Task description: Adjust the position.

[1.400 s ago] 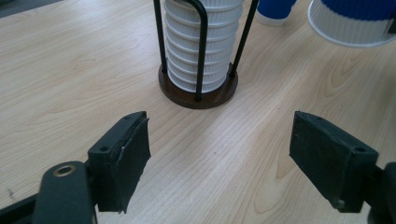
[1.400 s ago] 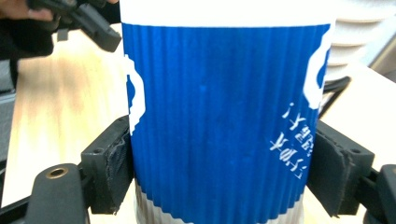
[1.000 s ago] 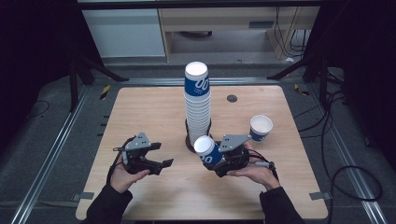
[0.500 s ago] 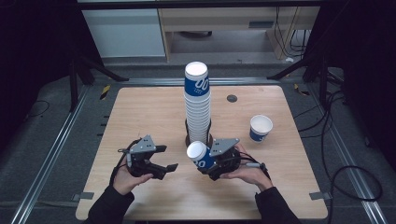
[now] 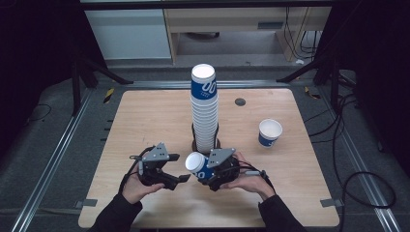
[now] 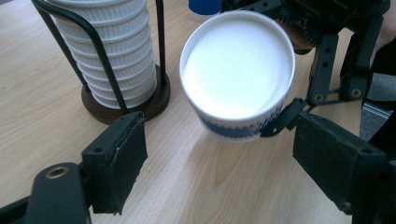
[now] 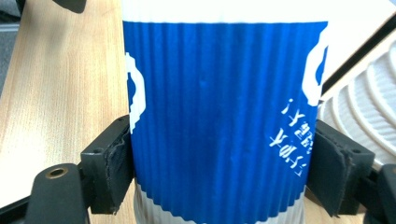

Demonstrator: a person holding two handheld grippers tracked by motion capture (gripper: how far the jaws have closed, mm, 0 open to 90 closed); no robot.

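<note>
High view. The right gripper [image 5: 209, 170] holds a blue-and-white paper cup [image 5: 196, 163] tipped on its side, mouth turned toward the left gripper [image 5: 180, 178], low over the near part of the tabletop [image 5: 145, 121]. Just behind stands the tall stack of cups [image 5: 204, 108] in its wire holder; a second single cup [image 5: 270, 132] stands upright well apart to the right. The step in hand appears to be a hand-over of the cup (or a presentation of it) from right to left.

Left gripper view. The left jaws stand apart with nothing between them; the cup's open mouth [image 6: 238, 65] faces the camera, just beyond the jaw tips and not yet between them. The holder's dark base [image 6: 140, 105] and wire uprights sit to the left.

Right gripper view. The right jaws are closed on the cup's ribbed blue wall [image 7: 219, 116], one pad pressing each side, low on the body.

Judged next move: the left gripper must advance so that its pads straddle the cup's rim end, then close gently (a paper wall dents easily) before the right jaws let go.
</note>
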